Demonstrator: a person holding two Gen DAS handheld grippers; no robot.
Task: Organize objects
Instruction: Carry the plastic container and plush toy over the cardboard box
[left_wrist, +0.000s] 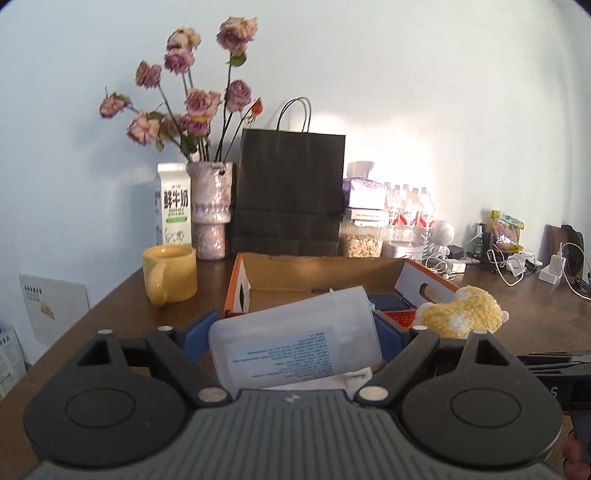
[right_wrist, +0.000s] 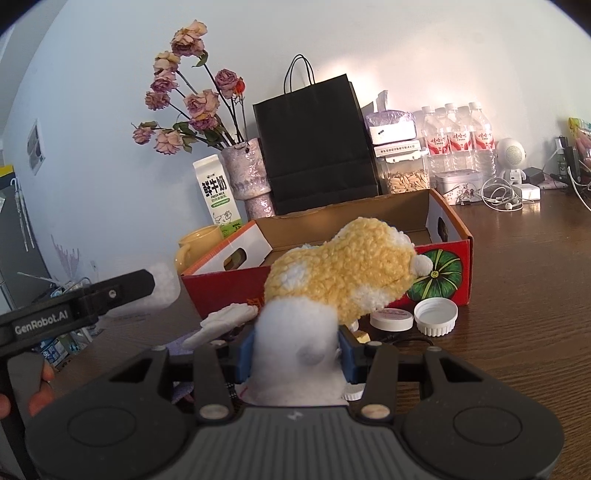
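Translucent cup (left_wrist: 295, 339) sideways between left gripper (left_wrist: 291, 332) pads.

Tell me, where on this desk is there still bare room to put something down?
Bare wood shows right of the cardboard box, in front of the cables, and left in front of the yellow mug. The back along the wall is crowded: milk carton, vase, black bag, water bottles. Lids clutter the box's front.

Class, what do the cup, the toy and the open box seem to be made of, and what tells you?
Cup: frosted plastic, probably; light shows through it. Toy: curly yellow and white plush; nubbly pile. Box: cardboard, brown raw inside, glossy print outside.
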